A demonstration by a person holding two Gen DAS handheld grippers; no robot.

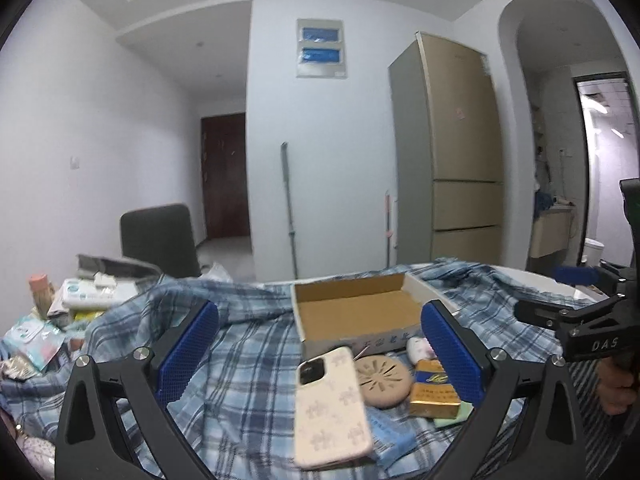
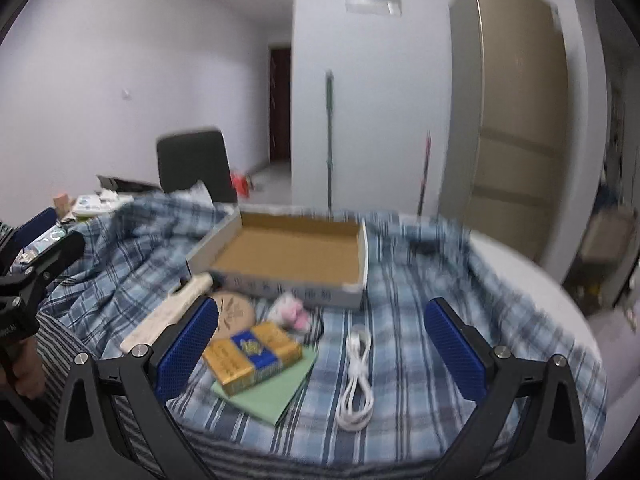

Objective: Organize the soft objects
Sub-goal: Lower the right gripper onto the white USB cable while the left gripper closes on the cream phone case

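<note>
A blue plaid cloth (image 1: 248, 344) (image 2: 408, 320) covers the table, rumpled at the back. On it stands an empty open cardboard box (image 1: 356, 312) (image 2: 288, 256). In front of the box lie a phone in a cream case (image 1: 332, 404) (image 2: 168, 316), a round tan disc (image 1: 382, 380) (image 2: 236, 312), a gold and blue packet (image 1: 434, 392) (image 2: 252, 354) on a green sheet (image 2: 272, 392), a small pink and white soft thing (image 1: 420, 348) (image 2: 290, 310) and a coiled white cable (image 2: 356, 376). My left gripper (image 1: 320, 344) hangs open above the phone and disc. My right gripper (image 2: 320, 344) is open above the packet and cable.
Wet-wipe packs and small packets (image 1: 84, 296) crowd the table's far left. A dark chair (image 1: 160, 240) (image 2: 192, 164) stands behind the table, a tall fridge (image 1: 452, 152) at the right. The round table's bare white edge (image 2: 532, 280) shows at the right. A striped cloth (image 2: 72, 360) lies at the near left.
</note>
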